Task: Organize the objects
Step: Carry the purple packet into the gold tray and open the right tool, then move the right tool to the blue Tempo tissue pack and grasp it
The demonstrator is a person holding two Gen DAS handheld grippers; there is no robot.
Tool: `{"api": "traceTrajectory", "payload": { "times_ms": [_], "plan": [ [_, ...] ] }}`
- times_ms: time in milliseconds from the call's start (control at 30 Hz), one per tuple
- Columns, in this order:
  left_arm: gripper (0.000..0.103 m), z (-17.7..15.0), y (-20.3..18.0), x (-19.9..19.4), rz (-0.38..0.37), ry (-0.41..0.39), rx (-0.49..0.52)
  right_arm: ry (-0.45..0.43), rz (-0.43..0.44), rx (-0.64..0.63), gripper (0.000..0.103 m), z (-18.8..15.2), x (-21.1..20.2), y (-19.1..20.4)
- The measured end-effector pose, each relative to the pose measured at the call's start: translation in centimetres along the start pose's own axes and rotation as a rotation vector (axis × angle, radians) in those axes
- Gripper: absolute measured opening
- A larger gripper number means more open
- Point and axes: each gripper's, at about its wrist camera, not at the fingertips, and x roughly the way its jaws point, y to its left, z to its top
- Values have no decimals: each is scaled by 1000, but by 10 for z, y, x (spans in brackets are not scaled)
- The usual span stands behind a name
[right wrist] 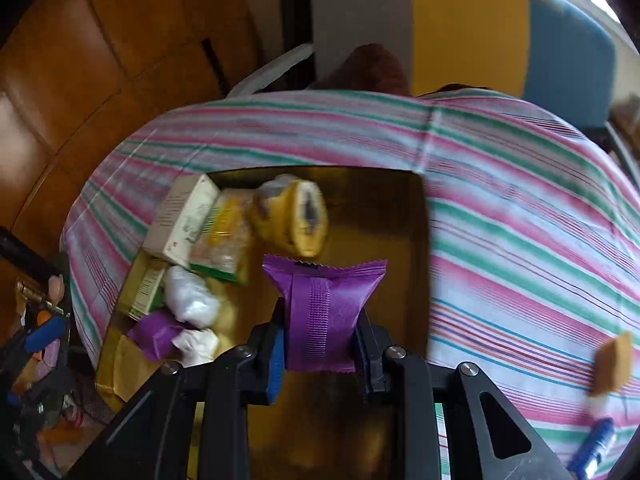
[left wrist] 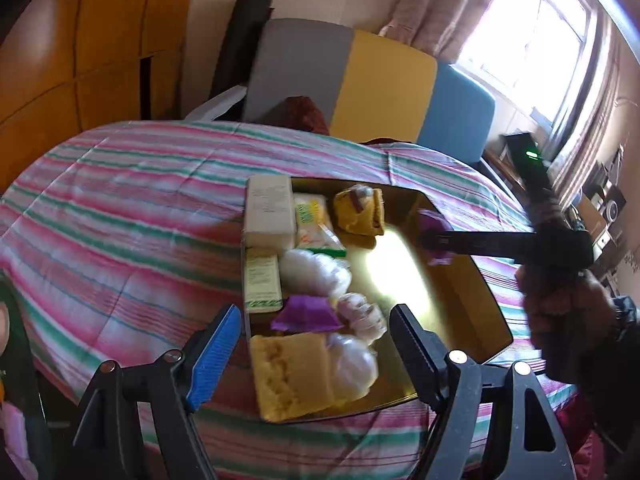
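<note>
My right gripper [right wrist: 320, 344] pinches a slippery purple snack packet [right wrist: 326, 312] above the gold tray's [right wrist: 416, 240] bare right side, while my left gripper [left wrist: 316, 344] hangs released; a slip would drop it crooked onto the crowded left-edge items.

Bright window [left wrist: 532, 36] with pale curtain [left wrist: 440, 0], wooden wardrobe [left wrist: 80, 40] at left, grey-yellow-blue panel [left wrist: 360, 80] behind striped bedspread [left wrist: 120, 208].

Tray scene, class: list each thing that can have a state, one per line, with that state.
Right gripper: shut on purple packet.
Purple packet: held above the tray.
Left gripper: open, empty.
Tray: left side filled, right side bare.
Blue pen: lying on striped cloth.
</note>
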Motion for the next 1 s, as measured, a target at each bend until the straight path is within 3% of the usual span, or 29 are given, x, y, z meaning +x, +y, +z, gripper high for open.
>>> {"api": "traceTrajectory", "payload": {
  "times_ms": [233, 433, 600, 767, 1000],
  "plan": [
    [78, -6, 13, 5, -7, 15, -33, 82, -9, -23, 29, 21, 60, 36],
    [77, -9, 14, 12, -9, 44, -46, 75, 6, 23, 33, 21, 70, 32],
    [77, -9, 8, 10, -9, 35, -32, 22, 56, 66, 46, 10, 41, 13],
    [77, -9, -2, 7, 2, 27, 10, -49, 55, 74, 50, -9, -5, -9],
    [77, -8, -27, 3, 9, 15, 74, -125, -52, 115, 58, -46, -72, -74]
  ]
}}
